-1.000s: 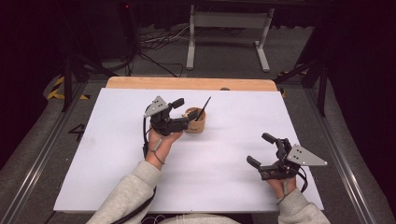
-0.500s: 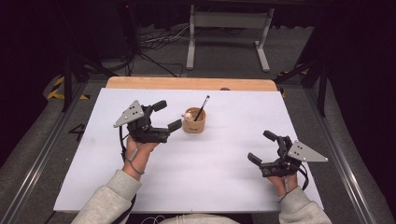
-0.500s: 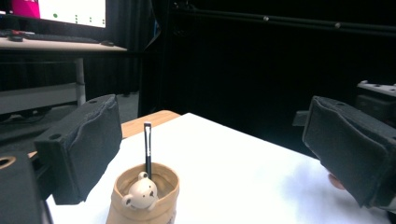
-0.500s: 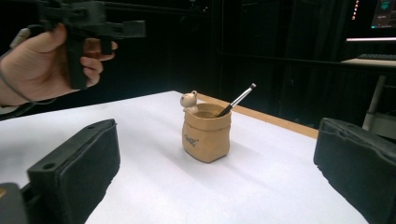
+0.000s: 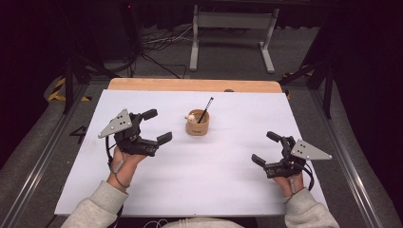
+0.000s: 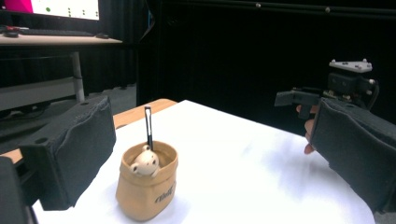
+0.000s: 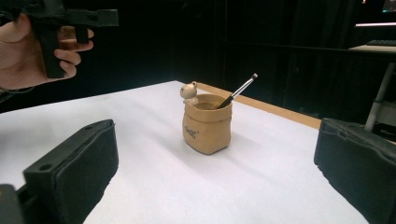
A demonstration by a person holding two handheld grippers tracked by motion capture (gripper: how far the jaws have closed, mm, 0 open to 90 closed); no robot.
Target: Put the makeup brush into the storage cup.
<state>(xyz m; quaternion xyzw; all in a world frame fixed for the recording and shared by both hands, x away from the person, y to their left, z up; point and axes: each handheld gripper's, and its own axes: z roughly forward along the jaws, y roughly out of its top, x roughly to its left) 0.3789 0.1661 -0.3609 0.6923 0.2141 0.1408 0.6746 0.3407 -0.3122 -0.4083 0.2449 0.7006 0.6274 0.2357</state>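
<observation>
A small tan bag-shaped cup (image 5: 197,126) with a little bear head on its rim stands upright on the white desk (image 5: 199,190). A thin black pen (image 5: 207,107) leans inside the cup, its top sticking out.

The left gripper (image 5: 153,127) hangs just above the desk, near the cup. The cup sits a little way in front of its fingers (image 6: 70,149), which are wide apart and hold nothing.

The right gripper (image 5: 267,147) sits low and well apart from the cup. Its fingers (image 7: 74,163) are wide apart too, with the cup far out in front of them.

I think the job looks nearly finished: the pen is in the cup and nobody is touching it. All that seems left is resting the hands.
</observation>
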